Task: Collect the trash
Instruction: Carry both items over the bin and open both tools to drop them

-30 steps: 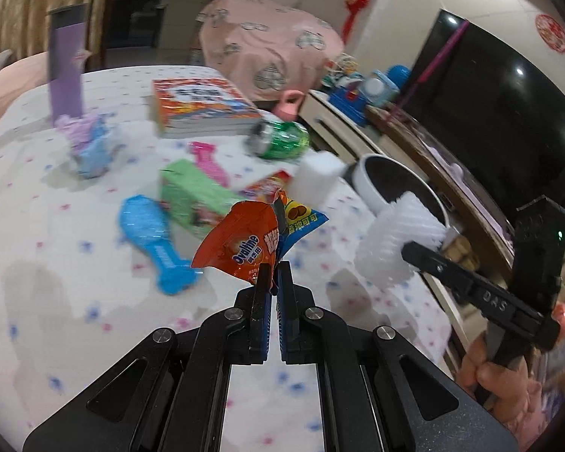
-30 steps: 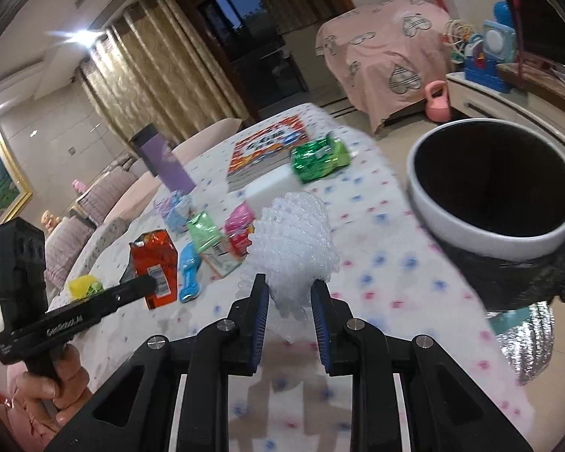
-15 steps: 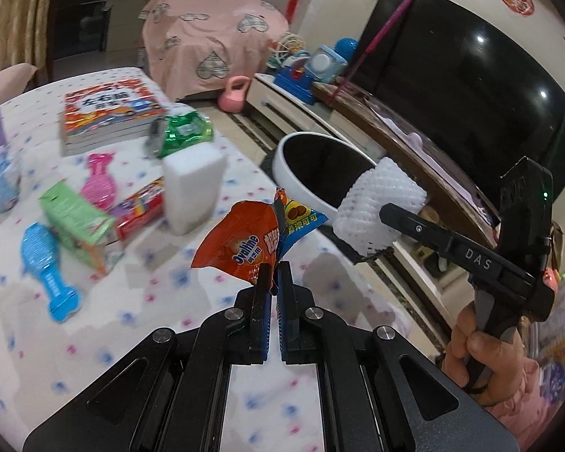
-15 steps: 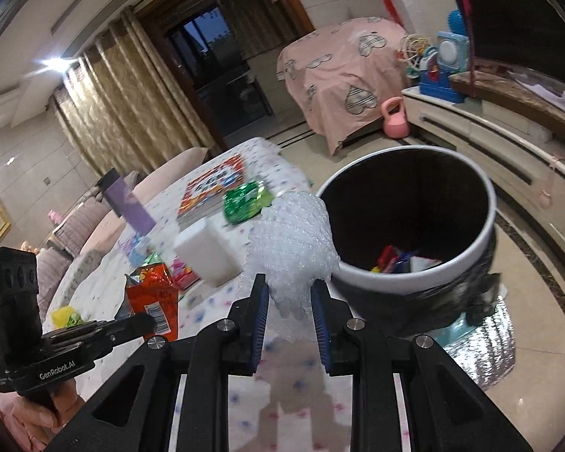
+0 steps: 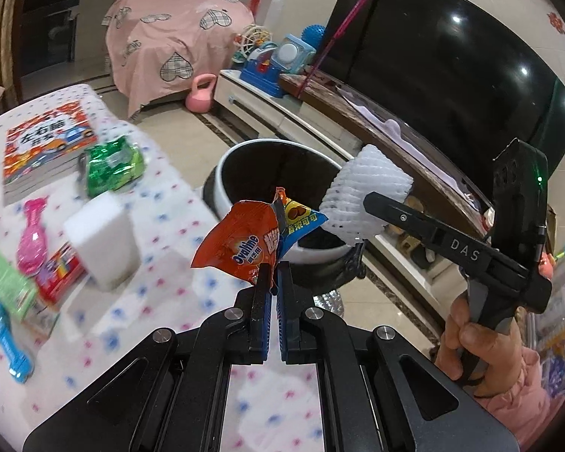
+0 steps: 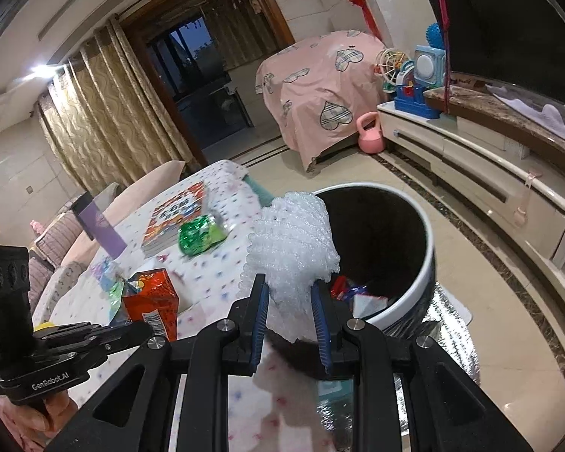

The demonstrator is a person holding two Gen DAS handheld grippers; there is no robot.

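While the left gripper (image 5: 273, 277) stays out over the tabletop's edge, its jaws are pinched tight on an orange Ovaltine wrapper (image 5: 241, 245) with a blue snack wrapper (image 5: 301, 222) bunched against it, both held up in the air just short of the waste bin (image 5: 222, 184). Beside it, the right gripper (image 6: 289, 301) is clamped on a white foam fruit net (image 6: 293, 241), which bulges up between its blue-padded fingers (image 6: 260, 324) and hangs over the near rim of the bin. That bin, white-rimmed and dark inside, stands on the floor just off the tabletop's edge; some coloured scraps (image 6: 352, 293) lie at its bottom.

On the polka-dot tablecloth (image 5: 162, 226), a green foil packet (image 5: 111, 167) lies near the bin-side edge, next to a picture book (image 5: 43, 150) toward the far edge. A white foam block (image 5: 101, 241) stands further along, with a red packet (image 5: 58, 277) touching its side, a pink toy (image 5: 32, 241), a green carton (image 5: 5, 282) and a blue toy (image 5: 3, 335) toward the other edge. Over by the far corner stands a purple box (image 6: 98, 226).
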